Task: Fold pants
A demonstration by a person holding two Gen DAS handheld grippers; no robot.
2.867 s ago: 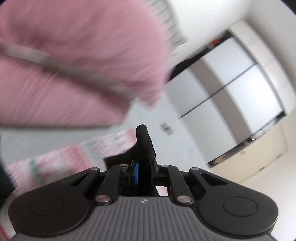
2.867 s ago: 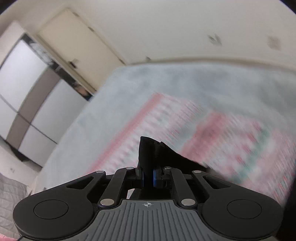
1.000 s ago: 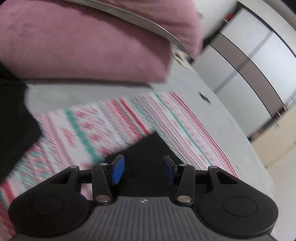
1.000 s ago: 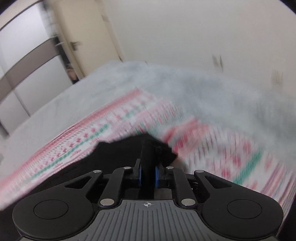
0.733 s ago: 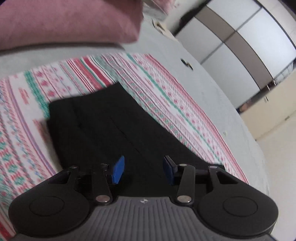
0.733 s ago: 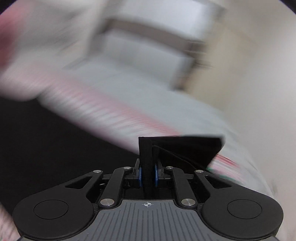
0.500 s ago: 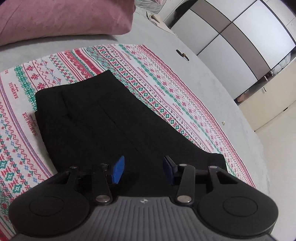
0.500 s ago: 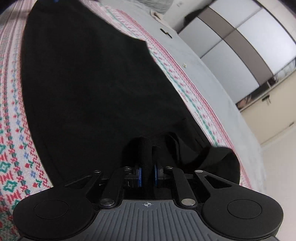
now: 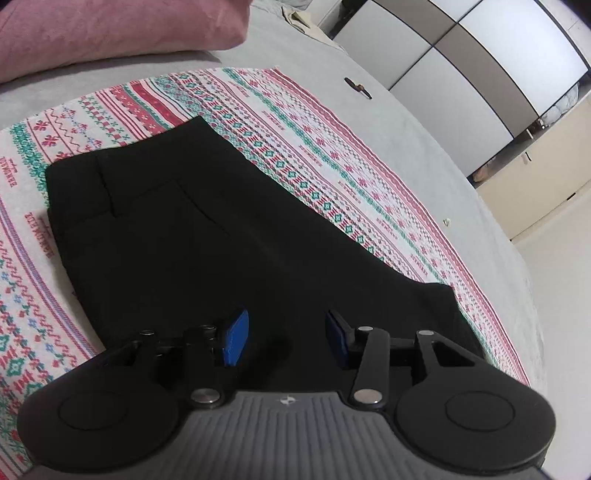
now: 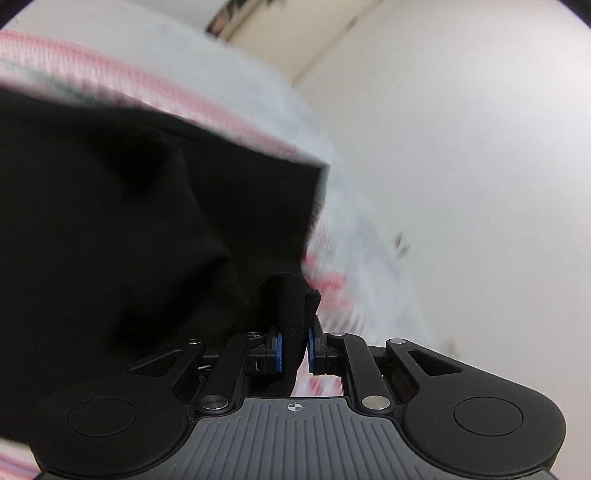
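Black pants [image 9: 192, 236] lie flat on a red, green and white patterned cloth [image 9: 314, 147], waistband at the far left. My left gripper [image 9: 284, 339] is open and empty, just above the near part of the pants. In the right wrist view the black pants [image 10: 110, 206] fill the left side, blurred. My right gripper [image 10: 293, 349] is shut on a bunched fold of the pants near their edge.
The patterned cloth lies on a grey bed [image 9: 332, 48]. A pink pillow [image 9: 110, 29] lies at the far left. A small dark object [image 9: 357, 87] rests on the bed beyond the cloth. Wardrobe doors [image 9: 480, 55] and a white wall [image 10: 461, 147] stand behind.
My left gripper let go of the pants, opened and pulled back above them as they spread flat. My right gripper kept its grip and swung round toward the wall.
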